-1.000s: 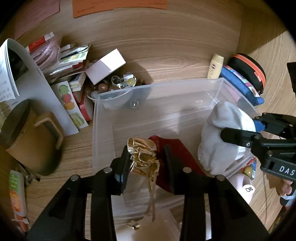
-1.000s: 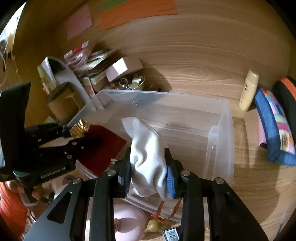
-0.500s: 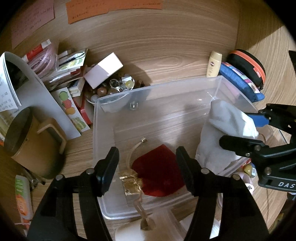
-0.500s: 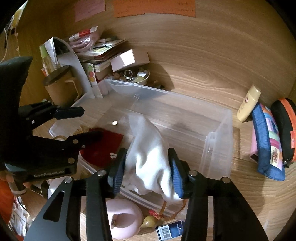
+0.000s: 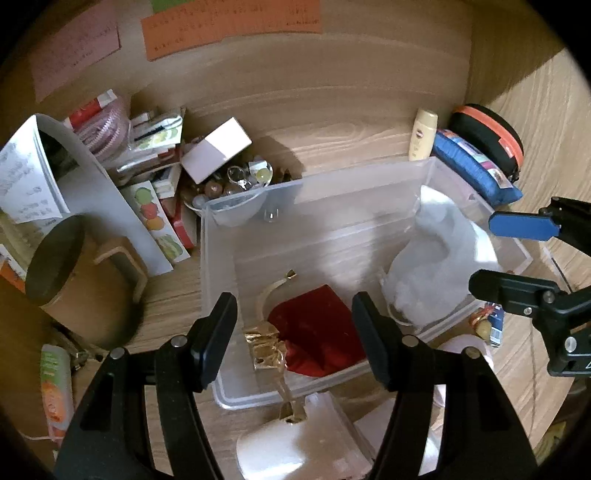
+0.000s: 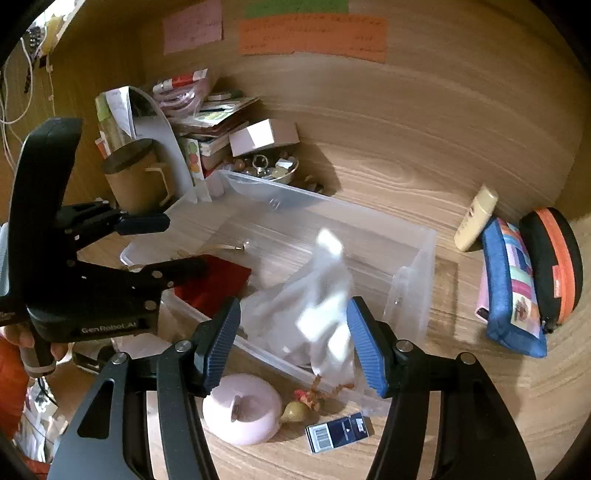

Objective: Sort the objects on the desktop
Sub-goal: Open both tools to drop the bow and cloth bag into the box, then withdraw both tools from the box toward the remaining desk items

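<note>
A: Left wrist view?
B: The left gripper [image 5: 293, 321] is spread wide, empty, above the red pouch [image 5: 320, 332] with gold trim lying in the clear plastic bin [image 5: 221, 266].
A: Right wrist view?
B: The right gripper [image 6: 293, 328] is released too; the blurred white cloth [image 6: 314, 295] sits between its blue pads [image 6: 364, 343], draped over the bin's near wall.

**Clutter Around the Desk**

An orange note [image 6: 312, 37] and a pink note [image 6: 192, 26] were stuck on the wooden back wall. A brown mug [image 5: 70, 280] stood beside a leaning paper folder [image 5: 88, 192]. A cream lotion bottle [image 6: 476, 218] lay near a blue pouch [image 6: 511, 284] and an orange-rimmed black case [image 6: 554, 266].
</note>
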Motion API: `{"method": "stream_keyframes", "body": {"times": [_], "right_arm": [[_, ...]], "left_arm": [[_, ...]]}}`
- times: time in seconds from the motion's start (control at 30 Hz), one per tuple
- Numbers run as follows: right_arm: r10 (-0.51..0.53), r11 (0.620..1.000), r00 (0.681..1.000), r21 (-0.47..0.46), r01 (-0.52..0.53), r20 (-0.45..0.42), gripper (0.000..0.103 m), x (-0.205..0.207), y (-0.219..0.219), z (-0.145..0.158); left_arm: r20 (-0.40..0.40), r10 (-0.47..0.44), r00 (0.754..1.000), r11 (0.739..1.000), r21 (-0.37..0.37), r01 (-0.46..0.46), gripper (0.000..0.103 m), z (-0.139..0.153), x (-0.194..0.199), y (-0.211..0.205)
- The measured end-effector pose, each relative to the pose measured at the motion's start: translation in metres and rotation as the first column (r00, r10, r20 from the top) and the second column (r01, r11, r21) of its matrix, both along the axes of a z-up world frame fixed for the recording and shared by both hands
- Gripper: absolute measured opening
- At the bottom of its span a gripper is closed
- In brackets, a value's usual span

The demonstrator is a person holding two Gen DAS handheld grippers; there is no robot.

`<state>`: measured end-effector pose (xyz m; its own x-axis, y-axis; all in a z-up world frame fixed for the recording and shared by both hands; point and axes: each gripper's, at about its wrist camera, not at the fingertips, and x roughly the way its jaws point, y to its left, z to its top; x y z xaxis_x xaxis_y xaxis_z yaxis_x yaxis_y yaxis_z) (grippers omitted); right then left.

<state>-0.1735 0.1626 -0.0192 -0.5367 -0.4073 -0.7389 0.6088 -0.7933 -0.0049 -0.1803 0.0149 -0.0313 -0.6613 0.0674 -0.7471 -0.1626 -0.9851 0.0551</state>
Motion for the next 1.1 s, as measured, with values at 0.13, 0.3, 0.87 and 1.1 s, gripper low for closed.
{"method": "stream_keyframes", "body": {"times": [0.13, 0.3, 0.87, 1.1], "right_arm": [[-0.009, 1.0, 1.0, -0.005, 0.009, -0.011, 0.056, 0.007, 0.004, 0.004], [-0.013, 1.0, 1.0, -0.011, 0.012, -0.028, 0.057, 0.016, 0.009, 0.011], [-0.019, 0.999, 0.99, -0.036, 0.014, -0.137, 0.075, 0.072, 0.031, 0.032], [-0.008, 0.998, 0.988, -0.061, -0.002, -0.151, 0.078, 0.096, 0.038, 0.028]], "left_arm": [[-0.015, 0.0, 1.0, 1.0, -0.004, 0.0, 0.065, 0.006, 0.007, -0.001], [-0.035, -0.001, 0.999, 1.0, -0.011, 0.001, 0.065, 0.012, 0.017, -0.001], [-0.147, 0.02, 0.989, 0.999, -0.032, -0.025, 0.089, 0.039, 0.073, -0.001], [-0.135, 0.045, 0.99, 0.999, -0.02, -0.048, 0.09, 0.031, 0.095, -0.013]]}}
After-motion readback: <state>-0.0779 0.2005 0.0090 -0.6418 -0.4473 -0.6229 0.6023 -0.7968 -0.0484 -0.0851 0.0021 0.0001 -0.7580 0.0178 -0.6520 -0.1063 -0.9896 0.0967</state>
